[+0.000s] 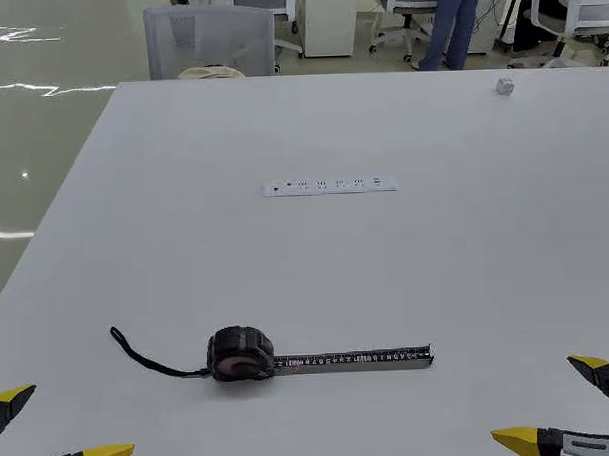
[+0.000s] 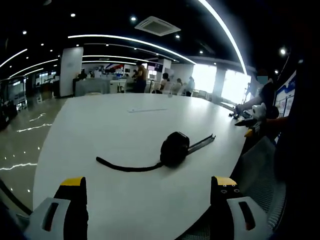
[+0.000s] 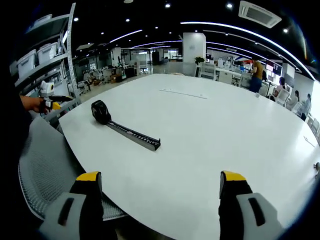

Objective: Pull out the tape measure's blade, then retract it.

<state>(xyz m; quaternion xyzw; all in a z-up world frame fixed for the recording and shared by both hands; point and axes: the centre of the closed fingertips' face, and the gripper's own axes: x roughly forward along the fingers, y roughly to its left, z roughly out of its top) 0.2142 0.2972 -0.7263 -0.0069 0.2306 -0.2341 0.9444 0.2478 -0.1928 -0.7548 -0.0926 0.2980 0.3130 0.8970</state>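
Setting: a wide white table (image 1: 336, 257) in a bright open office with a glossy floor.
Tape measure (image 1: 241, 353): a dark, round-cased tape measure lay on the table near the person's edge, roughly midway between the two grippers and touched by neither.
Blade (image 1: 354, 360): part of the blade was drawn out of the case and rested flat on the tabletop. In the head view it ran to the right, with its printed markings facing up.
Strap (image 1: 144, 354): a thin black wrist strap trailed from the other side of the case, curving away to the left in the head view.
Left gripper (image 1: 71, 423): it was low at the near left corner of the head view. Its yellow-tipped jaws were spread wide with nothing between them, and it was well apart from the tape measure. In its own view the case sat ahead of the jaws, slightly right of centre.
Right gripper (image 1: 542, 398): it was low at the near right corner of the head view. Its yellow-tipped jaws were also released and empty, and it was short of the blade's end.
Power strip (image 1: 329, 185): a flat white power strip lay across the middle of the table, well beyond the tape measure.
Small object (image 1: 505, 86): something pale sat near the far right of the table, too small to identify.
Chair (image 1: 210, 39): a grey mesh-backed chair stood at the table's far edge.
Background: a person's legs in blue trousers (image 1: 455, 23) stood beyond the table.
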